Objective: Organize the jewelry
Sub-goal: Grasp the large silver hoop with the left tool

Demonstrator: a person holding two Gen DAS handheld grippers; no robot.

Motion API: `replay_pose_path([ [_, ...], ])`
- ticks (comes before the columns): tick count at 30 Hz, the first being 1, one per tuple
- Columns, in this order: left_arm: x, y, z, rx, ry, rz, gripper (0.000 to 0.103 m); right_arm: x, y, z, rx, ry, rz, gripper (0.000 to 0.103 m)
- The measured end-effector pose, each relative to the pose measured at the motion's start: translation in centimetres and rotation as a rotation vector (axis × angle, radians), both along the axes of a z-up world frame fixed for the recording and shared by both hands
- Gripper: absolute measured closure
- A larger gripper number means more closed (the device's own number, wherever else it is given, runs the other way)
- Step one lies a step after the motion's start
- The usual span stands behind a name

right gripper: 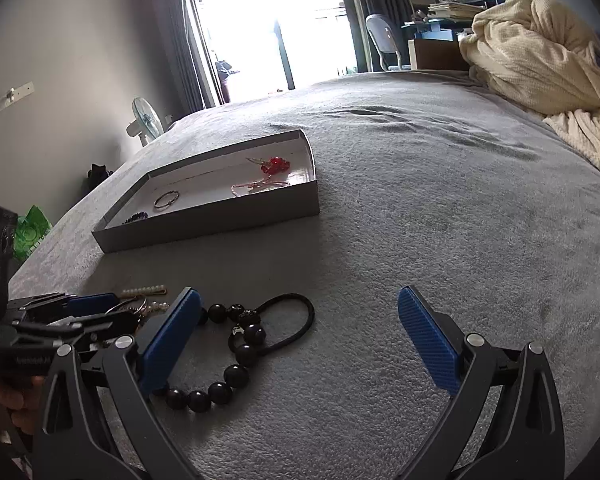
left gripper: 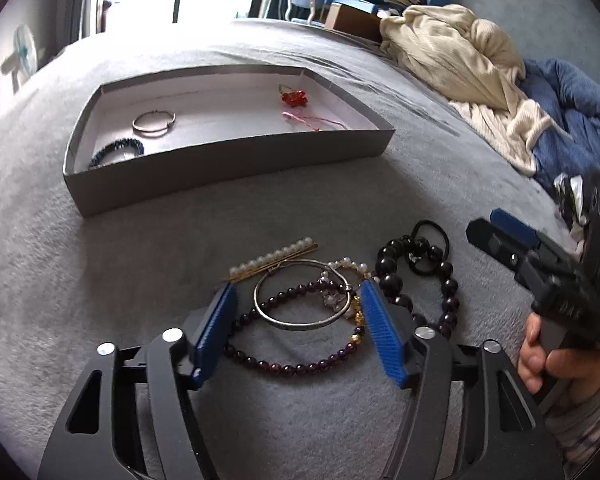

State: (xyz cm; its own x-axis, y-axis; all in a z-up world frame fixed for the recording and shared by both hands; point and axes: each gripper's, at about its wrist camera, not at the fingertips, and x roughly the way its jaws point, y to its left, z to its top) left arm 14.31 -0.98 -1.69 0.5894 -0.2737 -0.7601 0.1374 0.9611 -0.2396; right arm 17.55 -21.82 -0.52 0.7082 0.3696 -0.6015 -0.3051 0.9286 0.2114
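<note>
On the grey bedspread lies a pile of jewelry: a silver bangle [left gripper: 300, 322], a purple bead bracelet [left gripper: 292, 366], a pearl hair clip [left gripper: 272, 258], a black bead bracelet [left gripper: 448, 292] [right gripper: 220, 390] and a black hair tie [left gripper: 432, 228] [right gripper: 296, 320]. My left gripper [left gripper: 296, 287] straddles the bangle and the purple bracelet; its blue pads stand apart from them. My right gripper [right gripper: 298, 294] is open and empty just right of the black beads. The grey tray [left gripper: 228, 168] [right gripper: 220, 220] beyond holds a second bangle [left gripper: 154, 122], a dark blue bracelet [left gripper: 118, 152], a red charm [left gripper: 294, 98] and a pink cord [left gripper: 312, 120].
A cream blanket [left gripper: 452, 52] [right gripper: 540, 52] and a blue one [left gripper: 572, 120] are heaped at the right of the bed. A fan [right gripper: 146, 118] stands past the bed's left edge, a chair [right gripper: 382, 40] and a cluttered desk behind. A hand [left gripper: 556, 364] grips the right tool.
</note>
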Motion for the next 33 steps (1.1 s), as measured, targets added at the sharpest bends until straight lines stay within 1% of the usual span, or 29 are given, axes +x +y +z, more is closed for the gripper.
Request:
replay_pose_path([
  [1, 0.0, 0.1, 0.0, -0.005, 0.001, 0.004, 0.051, 0.0, 0.0, 0.0, -0.001, 0.001, 0.001, 0.006],
  [8, -0.9, 0.7, 0.5, -0.019, -0.028, 0.016, 0.052, -0.1, 0.3, -0.1, -0.009, 0.009, 0.014, 0.006],
  [14, -2.4, 2.5, 2.0, 0.017, -0.087, 0.037, 0.052, -0.2, 0.7, -0.4, -0.012, 0.025, 0.036, 0.006],
  [17, -2.9, 3.7, 2.3, 0.063, -0.103, 0.061, 0.052, -0.1, 0.7, -0.5, -0.017, 0.032, 0.03, 0.007],
  [19, -3.2, 4.6, 2.1, 0.066, -0.096, 0.086, 0.052, -0.1, 0.6, -0.7, -0.02, 0.042, 0.021, 0.013],
  [20, -3.2, 5.2, 1.9, 0.066, -0.088, 0.102, 0.052, -0.1, 0.5, -0.7, -0.02, 0.044, 0.021, 0.014],
  [22, -3.4, 6.2, 1.5, 0.069, -0.078, 0.127, 0.052, -0.3, 0.7, -0.8, -0.027, 0.051, 0.026, 0.02],
  [26, -3.9, 7.4, 0.8, 0.071, -0.063, 0.155, 0.052, -1.2, 1.4, -1.1, -0.047, 0.057, 0.057, 0.023],
  [29, -4.1, 7.3, 0.3, 0.078, -0.062, 0.153, 0.052, -1.5, 2.1, -1.6, -0.069, 0.083, 0.075, 0.034],
  [30, -4.1, 7.2, 0.2, 0.084, -0.063, 0.152, 0.052, -1.5, 2.3, -1.9, -0.076, 0.105, 0.078, 0.042],
  [31, -4.2, 7.1, 0.1, 0.088, -0.064, 0.152, 0.051, -1.5, 2.4, -2.2, -0.078, 0.123, 0.079, 0.048],
  [33, -4.2, 7.0, -0.1, 0.096, -0.069, 0.15, 0.051, -1.6, 2.4, -2.4, -0.079, 0.135, 0.079, 0.05],
])
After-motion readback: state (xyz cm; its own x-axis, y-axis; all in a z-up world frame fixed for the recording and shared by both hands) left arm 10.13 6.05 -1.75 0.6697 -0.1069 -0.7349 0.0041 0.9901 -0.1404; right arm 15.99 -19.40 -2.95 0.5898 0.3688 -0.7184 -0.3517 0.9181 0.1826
